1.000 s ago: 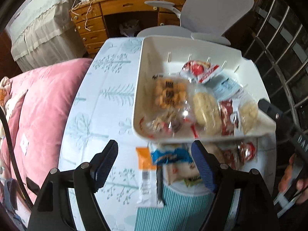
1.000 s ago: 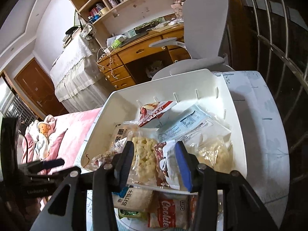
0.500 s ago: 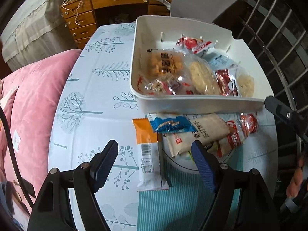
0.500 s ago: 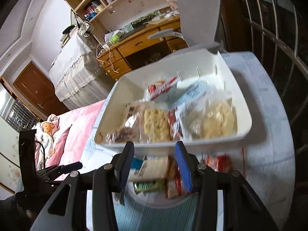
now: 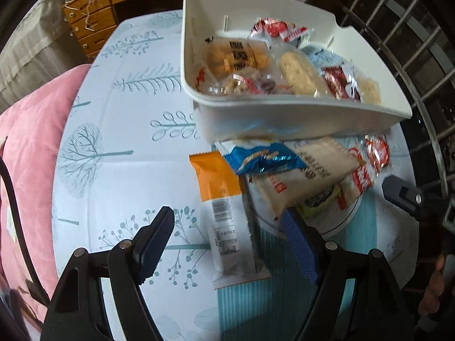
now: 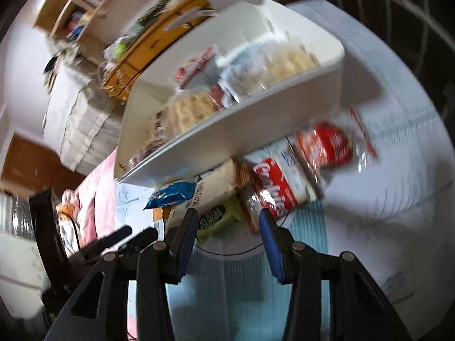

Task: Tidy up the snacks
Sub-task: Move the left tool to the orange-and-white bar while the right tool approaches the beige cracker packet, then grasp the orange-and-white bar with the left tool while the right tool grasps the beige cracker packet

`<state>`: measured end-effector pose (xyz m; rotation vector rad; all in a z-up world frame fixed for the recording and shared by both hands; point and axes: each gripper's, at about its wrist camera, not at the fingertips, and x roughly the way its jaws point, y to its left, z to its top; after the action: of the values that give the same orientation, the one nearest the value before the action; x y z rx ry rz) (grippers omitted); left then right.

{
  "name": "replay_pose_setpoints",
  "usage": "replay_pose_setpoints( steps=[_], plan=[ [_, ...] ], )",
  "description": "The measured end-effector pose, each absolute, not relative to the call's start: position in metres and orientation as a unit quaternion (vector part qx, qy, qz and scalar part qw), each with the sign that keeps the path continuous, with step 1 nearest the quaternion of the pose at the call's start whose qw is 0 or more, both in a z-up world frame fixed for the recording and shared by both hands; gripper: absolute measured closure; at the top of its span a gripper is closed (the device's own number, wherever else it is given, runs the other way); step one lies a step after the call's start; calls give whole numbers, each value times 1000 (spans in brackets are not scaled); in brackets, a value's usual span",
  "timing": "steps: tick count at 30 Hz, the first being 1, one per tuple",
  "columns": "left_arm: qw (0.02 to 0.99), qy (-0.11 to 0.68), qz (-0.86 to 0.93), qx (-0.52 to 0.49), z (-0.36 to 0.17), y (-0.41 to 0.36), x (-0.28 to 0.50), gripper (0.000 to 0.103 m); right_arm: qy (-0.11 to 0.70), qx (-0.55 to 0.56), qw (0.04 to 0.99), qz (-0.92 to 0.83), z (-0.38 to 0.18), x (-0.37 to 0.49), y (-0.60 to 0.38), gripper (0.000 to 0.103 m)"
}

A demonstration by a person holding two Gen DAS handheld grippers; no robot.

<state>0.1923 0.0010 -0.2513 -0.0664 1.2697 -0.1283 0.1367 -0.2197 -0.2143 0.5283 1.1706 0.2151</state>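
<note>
A white bin [image 5: 284, 101] holding several snack packets stands at the back of the table. In front of it, loose packets are piled on a white plate [image 5: 341, 218]: a blue one [image 5: 264, 160], a beige cracker pack [image 5: 307, 176] and red ones [image 5: 375, 153]. An orange-and-white bar [image 5: 224, 199] lies flat beside them. My left gripper [image 5: 227, 241] hovers open above that bar's near end. My right gripper [image 6: 227, 236] is open and empty just short of a green packet [image 6: 219, 217] and a red-and-white cookie pack [image 6: 278, 187]. The right wrist view is blurred.
The round table wears a tree-print cloth [image 5: 113, 156], with a teal striped mat [image 5: 270, 307] under the plate. A pink blanket [image 5: 28, 156] lies to the left. Wooden drawers [image 5: 91, 22] stand behind, and a metal railing [image 5: 412, 42] runs along the right.
Both grippers have come down from over the bin to the loose packets in front of it. The right one has rolled, tilting its view. Neither jaw opening has changed.
</note>
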Motion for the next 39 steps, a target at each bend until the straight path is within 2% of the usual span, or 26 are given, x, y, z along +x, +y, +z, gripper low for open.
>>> replay_pose_setpoints(
  steps=[8, 16, 22, 24, 27, 31, 39],
  plan=[
    [781, 616, -101, 16, -266, -1, 193, 26, 563, 375, 735, 49, -252, 133, -218, 58],
    [772, 622, -123, 40, -280, -13, 200, 26, 527, 449, 721, 21, -260, 133, -212, 58],
    [770, 621, -140, 50, -283, -16, 205, 35, 519, 473, 712, 4, -267, 141, -208, 69],
    [768, 622, -141, 48, -285, -14, 207, 44, 519, 477, 709, 4, -268, 144, -206, 74],
    [770, 621, -142, 43, -285, -9, 211, 47, 521, 488, 700, 7, -270, 149, -200, 82],
    [770, 621, -140, 41, -285, -1, 217, 53, 525, 491, 696, 4, -274, 153, -197, 83],
    [772, 619, -135, 49, -289, -2, 220, 60, 531, 491, 690, 2, -281, 158, -194, 86]
  ],
)
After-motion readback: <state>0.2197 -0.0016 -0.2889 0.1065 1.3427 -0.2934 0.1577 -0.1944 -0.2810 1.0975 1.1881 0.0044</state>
